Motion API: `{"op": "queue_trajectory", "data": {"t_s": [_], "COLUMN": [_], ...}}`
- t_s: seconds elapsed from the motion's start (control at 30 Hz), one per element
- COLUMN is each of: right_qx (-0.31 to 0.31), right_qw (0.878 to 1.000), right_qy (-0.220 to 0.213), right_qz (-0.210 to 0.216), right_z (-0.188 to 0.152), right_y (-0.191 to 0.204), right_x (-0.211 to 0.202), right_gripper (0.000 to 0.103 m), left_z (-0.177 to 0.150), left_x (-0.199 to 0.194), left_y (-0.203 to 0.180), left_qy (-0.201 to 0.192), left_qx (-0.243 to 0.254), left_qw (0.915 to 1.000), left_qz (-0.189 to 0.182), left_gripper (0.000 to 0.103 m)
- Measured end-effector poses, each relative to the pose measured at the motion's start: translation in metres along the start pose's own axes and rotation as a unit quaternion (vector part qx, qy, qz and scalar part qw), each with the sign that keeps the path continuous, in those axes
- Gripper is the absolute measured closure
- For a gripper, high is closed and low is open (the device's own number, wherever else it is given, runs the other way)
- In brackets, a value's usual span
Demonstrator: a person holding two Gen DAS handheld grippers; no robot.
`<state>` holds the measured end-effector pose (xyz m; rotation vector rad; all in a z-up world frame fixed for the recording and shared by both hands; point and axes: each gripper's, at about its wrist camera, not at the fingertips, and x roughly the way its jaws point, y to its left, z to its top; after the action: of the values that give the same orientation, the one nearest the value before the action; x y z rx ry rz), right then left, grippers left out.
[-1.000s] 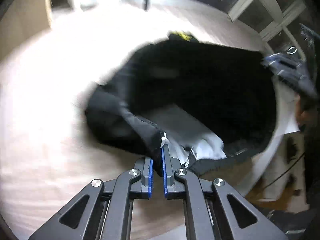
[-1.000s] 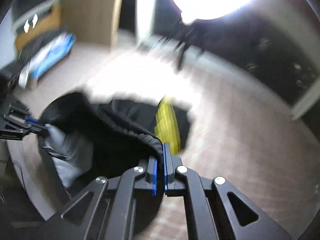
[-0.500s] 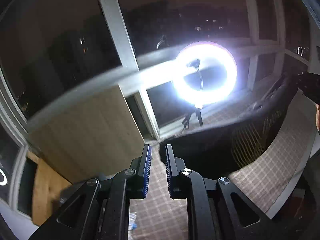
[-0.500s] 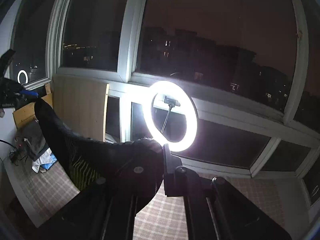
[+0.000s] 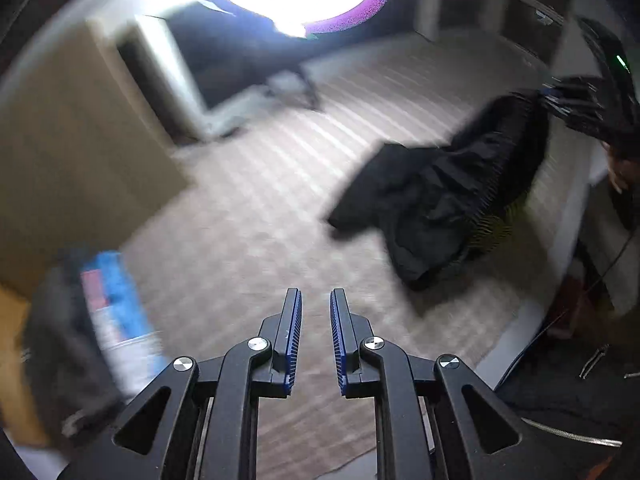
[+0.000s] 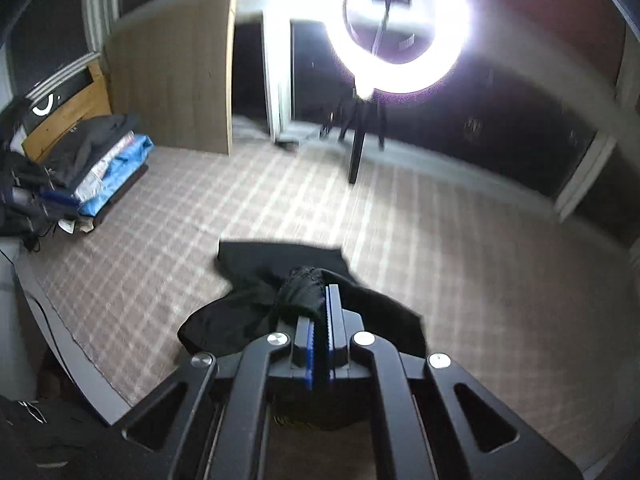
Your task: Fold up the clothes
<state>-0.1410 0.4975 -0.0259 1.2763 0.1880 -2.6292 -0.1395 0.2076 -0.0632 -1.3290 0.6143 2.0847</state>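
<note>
Step judged: laying-out before first fold.

Right tool (image 6: 322, 300) clamped on bunched edge of black garment (image 6: 280, 280); rest of cloth trailing forward onto checked surface (image 6: 440, 240), crumpled.

Left tool (image 5: 315, 332) apart, empty, well apart from garment (image 5: 440, 196).

Garment long axis seemingly from right tool out toward ring light (image 6: 404, 28), free end pointing that way; blur limits certainty.

Next move likely calls for left tool to regrip garment's free corner, then stretch flat.

Folded pile (image 6: 100, 160) far left of garment.

Room's pretty dim apart from a glaring ring light (image 6: 402, 28) on a dark stand. Plaid beige carpet (image 6: 460, 264) underfoot, a tan wooden panel (image 6: 176, 80) against the wall, dark windows (image 6: 500, 128) behind, stacked stuff (image 6: 100, 168) on the left.
</note>
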Motion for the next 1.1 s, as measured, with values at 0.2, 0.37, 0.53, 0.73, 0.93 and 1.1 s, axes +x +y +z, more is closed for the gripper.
{"op": "queue_trajectory", "data": {"t_s": [0.2,0.37,0.53,0.73,0.93,1.1], "right_qx": [0.01,0.029,0.033,0.026,0.023,0.023], "right_qw": [1.0,0.999,0.998,0.998,0.998,0.998], "right_qy": [-0.004,-0.025,-0.035,-0.039,-0.04,-0.039], "right_qz": [-0.01,-0.03,-0.046,-0.05,-0.047,-0.042], "right_z": [0.007,0.009,0.007,0.008,0.009,0.009], "right_y": [-0.008,-0.029,-0.045,-0.049,-0.053,-0.056], "right_x": [-0.006,-0.042,-0.065,-0.069,-0.067,-0.066], "right_gripper": [0.099,0.099,0.099,0.099,0.099,0.099], "left_z": [0.046,0.066,0.087,0.107,0.111,0.117], "left_x": [0.057,0.078,0.092,0.097,0.097,0.097], "left_y": [-0.086,-0.133,-0.154,-0.176,-0.189,-0.188], "left_qy": [-0.017,-0.019,-0.021,-0.037,-0.038,-0.035], "left_qx": [0.091,0.14,0.161,0.185,0.207,0.205], "left_qw": [0.9937,0.984,0.9804,0.9795,0.9756,0.9752], "left_qz": [-0.063,-0.109,-0.112,-0.07,-0.064,-0.077], "left_gripper": [0.065,0.062,0.06,0.055,0.052,0.052]}}
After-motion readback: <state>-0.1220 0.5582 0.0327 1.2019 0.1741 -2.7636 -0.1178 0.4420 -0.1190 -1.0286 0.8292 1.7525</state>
